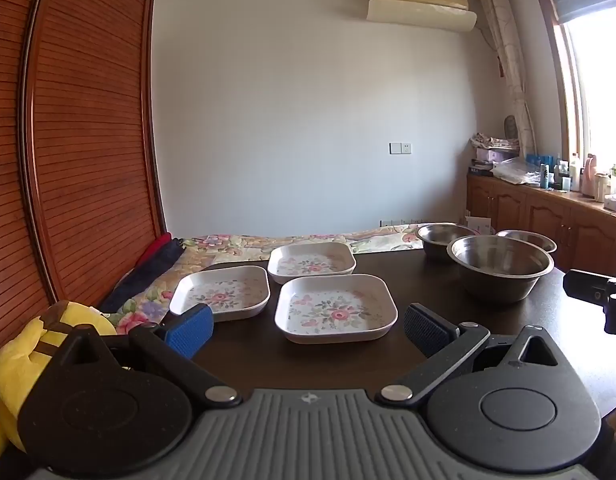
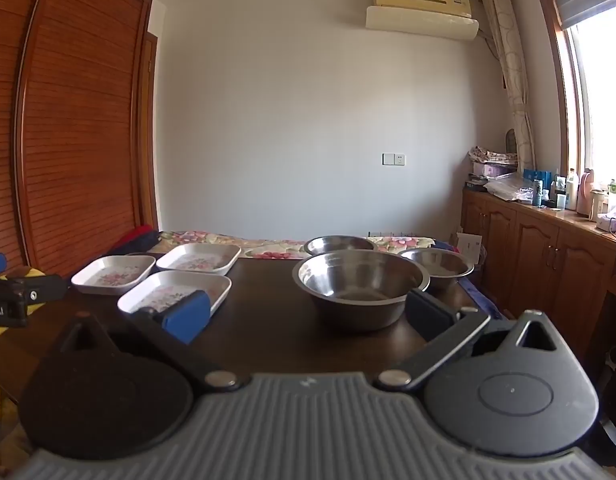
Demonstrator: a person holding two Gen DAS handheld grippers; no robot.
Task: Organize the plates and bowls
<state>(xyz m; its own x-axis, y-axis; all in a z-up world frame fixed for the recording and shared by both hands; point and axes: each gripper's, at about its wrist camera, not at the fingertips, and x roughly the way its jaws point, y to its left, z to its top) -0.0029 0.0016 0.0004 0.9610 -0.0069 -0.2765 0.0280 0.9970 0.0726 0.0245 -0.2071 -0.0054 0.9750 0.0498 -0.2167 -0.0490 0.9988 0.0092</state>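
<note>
Facing: nearest floral plate [image 1: 335, 307], the landmark.
Left gripper [image 1: 308, 326]: spread wide, empty, framing it.
Other plates [image 1: 222, 293]: left and behind, unstacked.
Steel bowls [image 1: 500, 269]: right of it.
Right gripper [image 2: 308, 312]: agape, empty, facing big bowl [image 2: 361, 282].

Three square floral plates [image 1: 335, 307] lie upright near the table's [image 1: 427, 280] left edge, and three empty steel bowls [image 1: 500, 272] cluster toward its far right corner.

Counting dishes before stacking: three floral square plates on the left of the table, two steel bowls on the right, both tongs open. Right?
Not quite: there are three steel bowls, as the right wrist view shows. The three floral square plates and open tongs are correct.
</note>
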